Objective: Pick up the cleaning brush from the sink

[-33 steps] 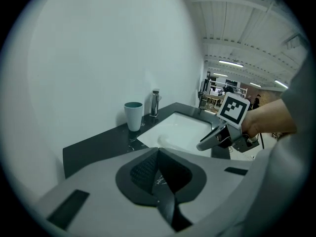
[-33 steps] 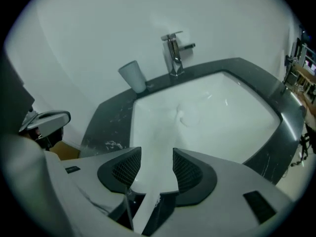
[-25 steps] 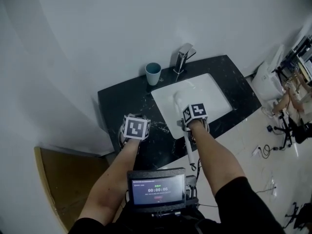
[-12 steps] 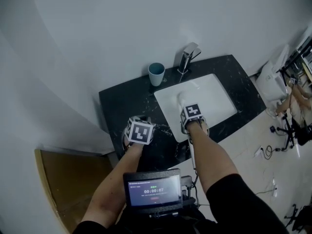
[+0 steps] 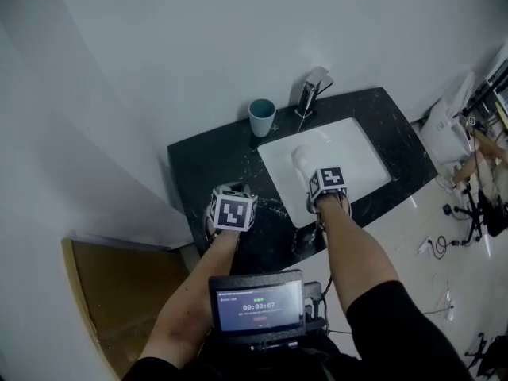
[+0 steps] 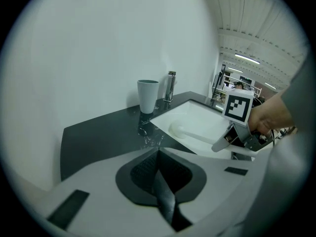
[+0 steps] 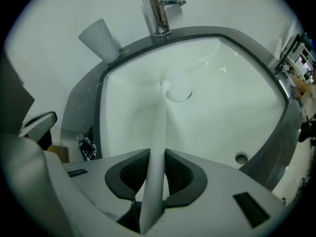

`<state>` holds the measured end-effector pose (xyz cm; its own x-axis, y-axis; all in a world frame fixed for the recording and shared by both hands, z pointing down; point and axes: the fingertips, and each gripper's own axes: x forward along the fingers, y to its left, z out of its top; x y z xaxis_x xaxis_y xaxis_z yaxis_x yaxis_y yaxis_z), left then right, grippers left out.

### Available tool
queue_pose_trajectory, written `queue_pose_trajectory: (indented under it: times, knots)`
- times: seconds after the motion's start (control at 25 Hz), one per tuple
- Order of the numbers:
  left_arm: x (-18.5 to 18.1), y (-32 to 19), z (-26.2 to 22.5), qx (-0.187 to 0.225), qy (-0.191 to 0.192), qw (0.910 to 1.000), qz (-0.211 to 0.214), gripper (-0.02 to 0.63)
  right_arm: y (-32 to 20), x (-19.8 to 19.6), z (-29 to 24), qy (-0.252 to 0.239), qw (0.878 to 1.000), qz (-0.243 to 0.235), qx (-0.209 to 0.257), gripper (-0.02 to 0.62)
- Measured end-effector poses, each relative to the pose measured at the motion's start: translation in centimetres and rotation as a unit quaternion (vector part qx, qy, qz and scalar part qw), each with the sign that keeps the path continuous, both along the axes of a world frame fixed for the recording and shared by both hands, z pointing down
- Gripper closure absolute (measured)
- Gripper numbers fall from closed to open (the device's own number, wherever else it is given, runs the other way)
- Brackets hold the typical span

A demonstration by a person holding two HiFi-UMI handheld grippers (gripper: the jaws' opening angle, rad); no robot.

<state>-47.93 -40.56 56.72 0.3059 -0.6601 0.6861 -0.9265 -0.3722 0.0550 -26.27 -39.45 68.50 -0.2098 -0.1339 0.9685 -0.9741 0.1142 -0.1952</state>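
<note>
The white cleaning brush (image 7: pixel 159 132) lies in the white sink (image 7: pixel 222 107), with its round head (image 7: pixel 177 85) near the drain and its long handle running back toward me. My right gripper (image 7: pixel 157 157) points steeply down at the sink's front edge. Its jaws are closing, and both pads touch the handle between them. In the head view the right gripper (image 5: pixel 319 192) covers the handle, and only the brush head (image 5: pixel 302 159) shows. My left gripper (image 6: pixel 158 154) is shut and empty above the dark countertop (image 5: pixel 206 165), left of the sink.
A pale blue cup (image 5: pixel 261 116) stands on the counter behind the sink's left corner, and a chrome faucet (image 5: pixel 313 90) rises behind the sink (image 5: pixel 357 153). A white wall closes off the back. Right of the counter is open floor with cables and equipment.
Both hands keep about the same places: the right over the sink's front edge, the left over the counter. The head view has shifted slightly.
</note>
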Motion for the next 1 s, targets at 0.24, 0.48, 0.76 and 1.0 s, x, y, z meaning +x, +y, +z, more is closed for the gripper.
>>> queue_pose_trajectory:
  times: [0.24, 0.48, 0.76, 1.0]
  knots:
    - [1.1, 0.6, -1.5, 0.016, 0.029, 0.9994, 0.006, 0.592, 0.7, 0.7, -2.4, -0.04, 0.999, 0.015, 0.021, 0.534]
    - [2.1, 3.8, -3.7, 0.027, 0.064, 0.9975, 0.007, 0.592, 2.5, 1.5, -6.5, -0.093, 0.993, 0.035, 0.07, 0.532]
    - [4.8, 6.2, -6.7, 0.077, 0.087, 0.993, 0.021, 0.592, 4.2, 3.8, -13.2, -0.132, 0.975, 0.016, 0.18, 0.532]
    - [9.8, 8.5, -8.9, 0.105, 0.102, 0.9892, 0.004, 0.594, 5.1, 7.5, -17.3, -0.2, 0.944, -0.032, 0.259, 0.532]
